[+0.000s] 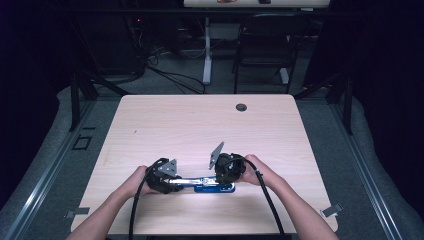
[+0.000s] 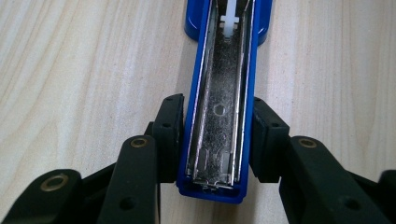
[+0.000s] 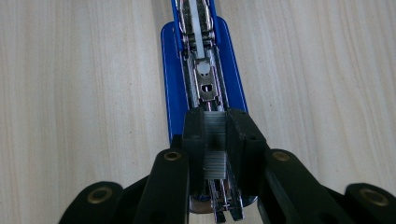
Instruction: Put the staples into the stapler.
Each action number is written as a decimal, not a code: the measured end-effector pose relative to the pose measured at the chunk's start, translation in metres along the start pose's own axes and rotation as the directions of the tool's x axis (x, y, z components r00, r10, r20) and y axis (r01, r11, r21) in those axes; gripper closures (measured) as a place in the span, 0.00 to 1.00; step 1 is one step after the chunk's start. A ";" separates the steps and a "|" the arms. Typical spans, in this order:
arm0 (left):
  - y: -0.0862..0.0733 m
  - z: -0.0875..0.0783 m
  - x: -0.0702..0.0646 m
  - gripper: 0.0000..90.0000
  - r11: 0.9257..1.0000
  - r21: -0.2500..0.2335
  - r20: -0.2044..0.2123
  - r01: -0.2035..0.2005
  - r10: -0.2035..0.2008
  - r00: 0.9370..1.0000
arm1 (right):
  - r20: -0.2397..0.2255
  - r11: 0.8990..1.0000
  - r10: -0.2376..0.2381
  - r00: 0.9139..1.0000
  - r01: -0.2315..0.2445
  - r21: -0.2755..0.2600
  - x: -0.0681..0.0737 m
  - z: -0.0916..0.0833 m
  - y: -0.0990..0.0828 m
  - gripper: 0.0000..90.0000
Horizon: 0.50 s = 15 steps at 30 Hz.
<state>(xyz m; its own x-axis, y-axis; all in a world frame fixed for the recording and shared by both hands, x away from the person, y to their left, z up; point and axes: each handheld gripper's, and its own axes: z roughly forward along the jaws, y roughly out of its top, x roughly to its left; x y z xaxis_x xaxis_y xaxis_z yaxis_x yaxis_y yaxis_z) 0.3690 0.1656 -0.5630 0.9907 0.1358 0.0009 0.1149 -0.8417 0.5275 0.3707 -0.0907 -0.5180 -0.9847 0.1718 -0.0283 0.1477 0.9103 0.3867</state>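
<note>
A blue stapler (image 1: pixel 216 188) lies opened flat near the table's front edge. In the left gripper view its blue arm with the bare metal channel (image 2: pixel 219 98) runs away from me, and my left gripper (image 2: pixel 215 140) is shut on its two sides near the end. In the right gripper view my right gripper (image 3: pixel 215 133) is shut on a strip of silver staples (image 3: pixel 215 161), held just above the stapler's open magazine (image 3: pixel 205 86) and blue base (image 3: pixel 170 65). In the high view the left gripper (image 1: pixel 174 186) and right gripper (image 1: pixel 220 181) meet over the stapler.
The pale wooden table (image 1: pixel 200 125) has a round cable hole (image 1: pixel 241 107) near its far edge. A black chair (image 1: pixel 265 45) and a desk leg stand on the floor beyond. Both forearms come in from the front edge.
</note>
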 end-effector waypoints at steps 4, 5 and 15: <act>0.000 0.000 0.000 0.68 1.000 0.000 0.000 0.001 -0.001 1.000 | 0.002 1.000 -0.001 1.000 0.001 -0.022 -0.001 -0.002 0.000 0.87; 0.000 0.000 0.000 0.68 1.000 -0.001 0.000 0.000 0.000 1.000 | 0.005 1.000 -0.002 1.000 0.002 -0.024 -0.001 -0.003 0.000 0.87; 0.000 0.000 0.000 0.68 1.000 0.000 0.000 0.001 -0.001 1.000 | 0.014 1.000 -0.016 1.000 0.016 -0.005 -0.002 -0.002 -0.001 0.87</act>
<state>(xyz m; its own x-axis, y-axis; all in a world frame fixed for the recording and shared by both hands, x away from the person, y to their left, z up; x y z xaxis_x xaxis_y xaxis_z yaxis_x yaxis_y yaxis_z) 0.3690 0.1657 -0.5630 0.9907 0.1362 0.0004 0.1154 -0.8414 0.5279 0.3719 -0.0926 -0.5163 -0.9857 0.1621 -0.0471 0.1311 0.9112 0.3905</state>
